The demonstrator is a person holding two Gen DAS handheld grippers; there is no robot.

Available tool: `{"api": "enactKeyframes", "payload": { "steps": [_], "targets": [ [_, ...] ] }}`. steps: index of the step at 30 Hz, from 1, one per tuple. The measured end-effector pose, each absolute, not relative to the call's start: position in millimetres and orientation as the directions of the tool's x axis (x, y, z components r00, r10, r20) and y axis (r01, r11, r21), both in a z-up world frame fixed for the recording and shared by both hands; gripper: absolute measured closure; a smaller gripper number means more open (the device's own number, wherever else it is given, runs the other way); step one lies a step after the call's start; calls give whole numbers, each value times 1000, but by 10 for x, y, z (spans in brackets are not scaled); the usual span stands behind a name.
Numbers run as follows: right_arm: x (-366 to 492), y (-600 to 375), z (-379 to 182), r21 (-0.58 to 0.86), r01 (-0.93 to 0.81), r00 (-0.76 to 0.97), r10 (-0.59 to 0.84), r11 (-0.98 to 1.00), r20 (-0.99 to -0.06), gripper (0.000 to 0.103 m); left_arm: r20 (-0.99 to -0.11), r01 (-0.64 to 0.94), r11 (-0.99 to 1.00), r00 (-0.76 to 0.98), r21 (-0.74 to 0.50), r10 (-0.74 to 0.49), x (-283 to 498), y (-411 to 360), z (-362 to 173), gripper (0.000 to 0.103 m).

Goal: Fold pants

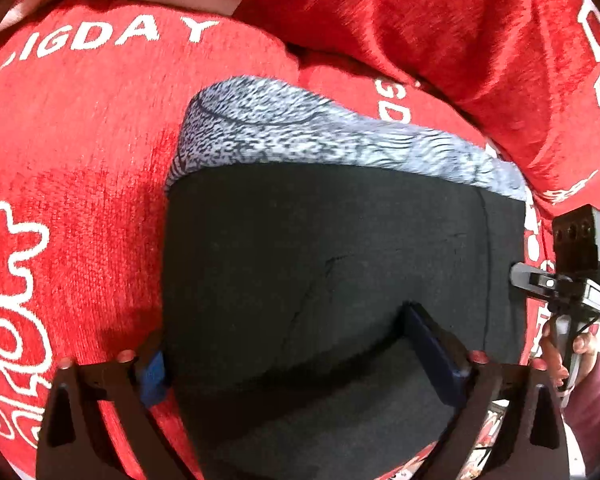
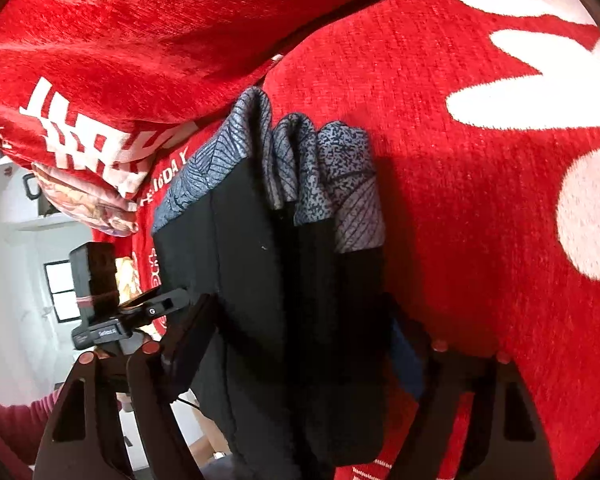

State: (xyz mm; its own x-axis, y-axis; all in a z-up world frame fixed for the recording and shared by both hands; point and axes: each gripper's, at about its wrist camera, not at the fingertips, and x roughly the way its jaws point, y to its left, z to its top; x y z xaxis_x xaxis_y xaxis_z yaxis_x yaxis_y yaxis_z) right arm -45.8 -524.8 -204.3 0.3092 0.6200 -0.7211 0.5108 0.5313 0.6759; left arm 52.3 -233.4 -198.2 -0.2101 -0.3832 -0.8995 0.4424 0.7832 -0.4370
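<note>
The black pants [image 1: 320, 264] with a grey patterned band [image 1: 300, 128] lie folded on a red printed blanket [image 1: 80, 140]. My left gripper [image 1: 304, 364] spans the near edge of the pants, its blue-padded fingers [image 1: 432, 352] wide apart with black cloth between them. In the right wrist view the pants [image 2: 284, 300] hang in thick bunched folds with the grey band [image 2: 300, 160] on top. My right gripper [image 2: 292, 360] has the fold between its fingers. It also shows in the left wrist view [image 1: 540, 280] at the pants' right edge.
The red blanket with white lettering covers the surface and rises in a fold behind [image 1: 440, 40]. A white room with a dark window [image 2: 60, 292] shows at the left of the right wrist view.
</note>
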Motion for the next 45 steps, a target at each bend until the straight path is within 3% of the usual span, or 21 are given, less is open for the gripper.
{"api": "enactKeyframes", "payload": {
  "steps": [5, 8, 15, 22, 25, 29, 35, 37, 39, 45],
  "targets": [
    [-509, -5273, -1966, 714, 511, 347, 644, 479, -681, 46, -893, 479, 756, -183, -447, -412, 435, -2294, -1740, 31],
    [-573, -5276, -1831, 741, 500, 387, 650, 448, -654, 51, -887, 502, 738, -166, -452, -430, 394, -2286, -1539, 32],
    [-956, -5214, -1387, 761, 494, 422, 650, 420, -633, 51, -882, 573, 681, -189, -457, -432, 30, -2276, -1127, 32],
    [-1507, -5238, -1217, 735, 526, 431, 611, 427, -664, 51, -880, 560, 685, -216, -467, -423, -290, -2336, -1161, 32],
    [-1646, -5263, -1375, 676, 574, 391, 569, 463, -723, 50, -921, 576, 725, -153, -378, -359, -338, -2382, -1351, 31],
    [-1739, -5317, -1568, 621, 651, 378, 523, 437, -764, 42, -954, 578, 769, -62, -273, -293, -207, -2181, -1357, 31],
    [-1725, -5400, -1206, 507, 674, 354, 367, 537, -860, 38, -960, 583, 791, 64, -185, -271, 11, -2136, -1064, 31],
    [-1685, -5446, -1026, 497, 665, 374, 328, 557, -868, 49, -955, 596, 783, 87, -177, -282, 58, -2205, -1026, 31],
    [-1598, -5455, -885, 496, 648, 389, 308, 579, -868, 68, -953, 611, 773, 96, -171, -286, 42, -2372, -1024, 31],
    [-1259, -5248, -946, 447, 612, 343, 290, 652, -893, 74, -971, 609, 779, 58, -150, -232, -77, -2705, -1319, 31]
  ]
}}
